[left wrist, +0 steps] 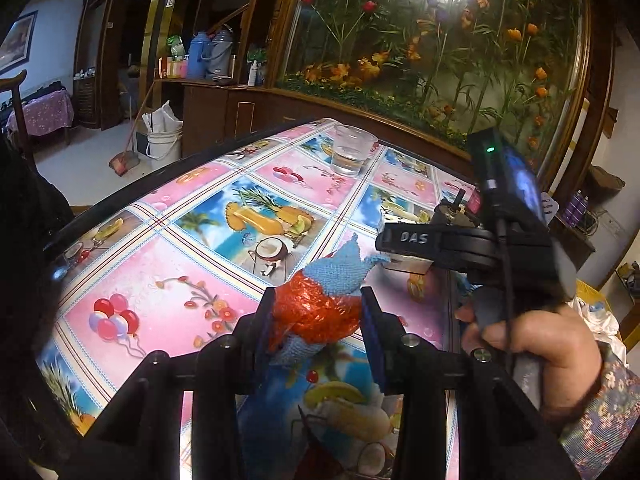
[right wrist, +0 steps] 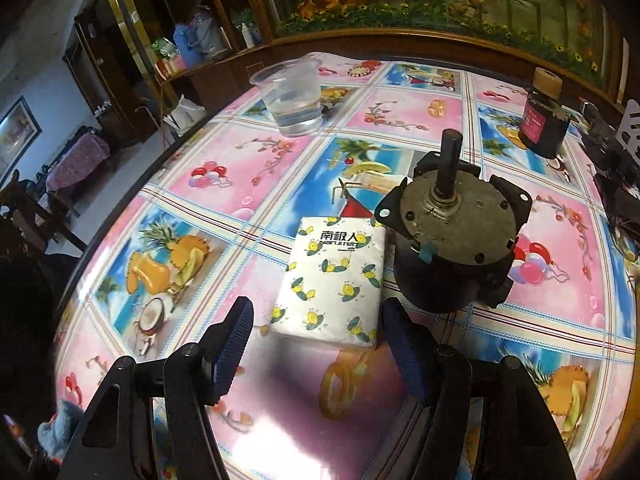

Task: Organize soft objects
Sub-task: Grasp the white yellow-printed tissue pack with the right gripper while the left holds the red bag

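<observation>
My left gripper (left wrist: 318, 316) is shut on a soft toy (left wrist: 320, 312) with a shiny red body and blue knitted ends, held above the table. A bit of the toy shows at the lower left of the right wrist view (right wrist: 60, 426). My right gripper (right wrist: 320, 344) is open and empty, its fingers either side of the near end of a white tissue pack (right wrist: 334, 280) with lemon prints that lies flat on the table. The right gripper also shows in the left wrist view (left wrist: 404, 240), to the right of the toy.
A heavy dark motor (right wrist: 452, 236) with an upright shaft stands right beside the tissue pack. A clear plastic cup (right wrist: 292, 96) of water stands at the far side, and a dark bottle (right wrist: 544, 120) at the far right. The table (right wrist: 240, 184) has a colourful glossy cloth.
</observation>
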Tool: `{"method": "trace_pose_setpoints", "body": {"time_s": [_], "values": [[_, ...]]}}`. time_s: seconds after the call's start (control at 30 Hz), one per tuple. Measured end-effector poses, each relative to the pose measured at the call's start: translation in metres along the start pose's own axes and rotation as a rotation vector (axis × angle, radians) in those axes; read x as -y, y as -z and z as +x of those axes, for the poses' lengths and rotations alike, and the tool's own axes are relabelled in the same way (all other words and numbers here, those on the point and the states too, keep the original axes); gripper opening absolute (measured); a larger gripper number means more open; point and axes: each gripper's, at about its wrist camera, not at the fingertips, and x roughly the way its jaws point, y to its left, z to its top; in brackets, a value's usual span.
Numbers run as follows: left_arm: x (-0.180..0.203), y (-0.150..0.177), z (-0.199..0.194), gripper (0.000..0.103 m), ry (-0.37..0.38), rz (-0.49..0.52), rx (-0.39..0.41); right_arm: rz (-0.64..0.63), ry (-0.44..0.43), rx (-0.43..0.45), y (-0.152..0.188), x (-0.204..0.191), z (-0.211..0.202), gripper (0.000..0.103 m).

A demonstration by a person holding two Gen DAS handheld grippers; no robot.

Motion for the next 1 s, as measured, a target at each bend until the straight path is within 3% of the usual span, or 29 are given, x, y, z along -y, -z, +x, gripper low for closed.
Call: {"method": "trace_pose_setpoints", "body": {"time_s": [0.13, 0.3, 0.43, 0.57, 0.67, 1.0], "values": [[0.0, 0.0, -0.001, 0.039, 0.011, -0.002, 0.0, -0.06, 0.065, 0.023, 0.001, -0.002, 0.003, 0.059], [0.002, 0.0, 0.002, 0.039, 0.003, 0.008, -0.014, -0.051, -0.069, 0.029, 0.024, 0.004, -0.027, 0.058], [0.004, 0.0, 0.003, 0.039, -0.012, 0.011, -0.017, -0.06, -0.148, 0.087, 0.054, 0.018, -0.077, 0.058], [0.004, -0.001, 0.005, 0.039, -0.039, 0.006, -0.016, -0.059, -0.194, 0.208, 0.087, 0.041, -0.124, 0.058], [0.005, 0.0, 0.006, 0.039, -0.063, 0.003, -0.017, -0.029, -0.211, 0.248, 0.105, 0.061, -0.139, 0.058], [0.011, 0.002, 0.006, 0.039, -0.15, 0.021, -0.021, 0.05, -0.245, 0.357, 0.111, 0.101, -0.181, 0.058]]}}
